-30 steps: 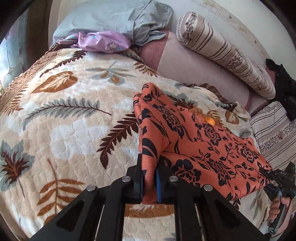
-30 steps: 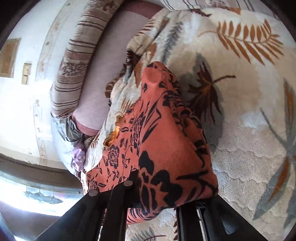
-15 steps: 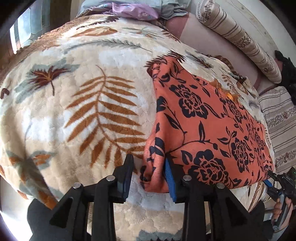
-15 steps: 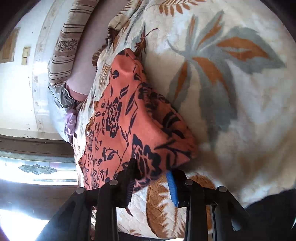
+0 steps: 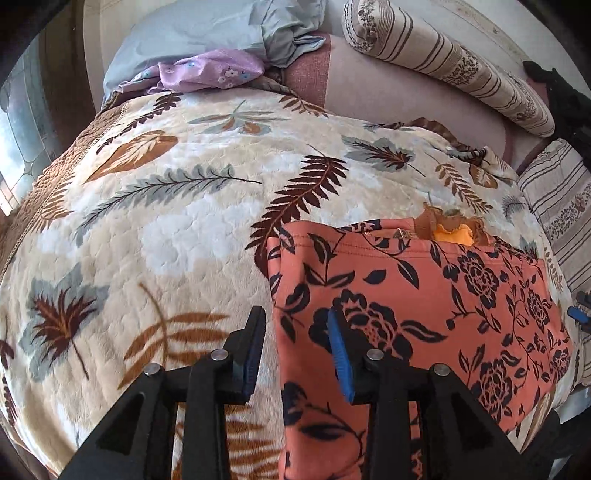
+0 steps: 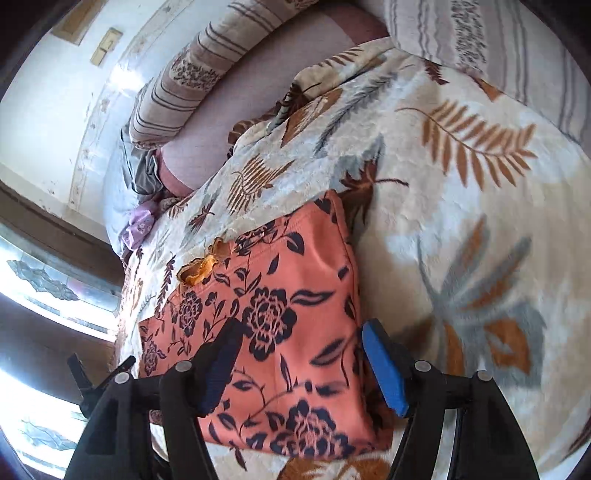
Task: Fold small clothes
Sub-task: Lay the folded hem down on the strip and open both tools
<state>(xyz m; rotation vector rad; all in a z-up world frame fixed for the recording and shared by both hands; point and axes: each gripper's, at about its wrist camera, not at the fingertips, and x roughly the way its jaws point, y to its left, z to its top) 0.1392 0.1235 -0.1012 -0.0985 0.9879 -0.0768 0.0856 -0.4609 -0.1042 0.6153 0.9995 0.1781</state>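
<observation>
Orange floral garment (image 5: 424, 314) lies folded flat on the leaf-print blanket (image 5: 166, 229), a ruffled bit of lighter orange trim poking out at its far edge. A second ago both my grippers were clamped on its near corners and the cloth was lifted and bunched; now it is down and smooth, and both have let go. My left gripper (image 5: 295, 350) stands part open over the garment's left edge, left pad over the blanket, blue right pad over the cloth, nothing pinched. My right gripper (image 6: 299, 365) has its jaws opening, already wide, straddling the garment's right corner without pressing on it. Beyond the garment's far edge: pink sheet (image 5: 406, 92), striped bolster (image 5: 443, 62), grey cloth (image 5: 207, 33) and a lilac piece (image 5: 210, 70) behind the blanket's far-left end.
</observation>
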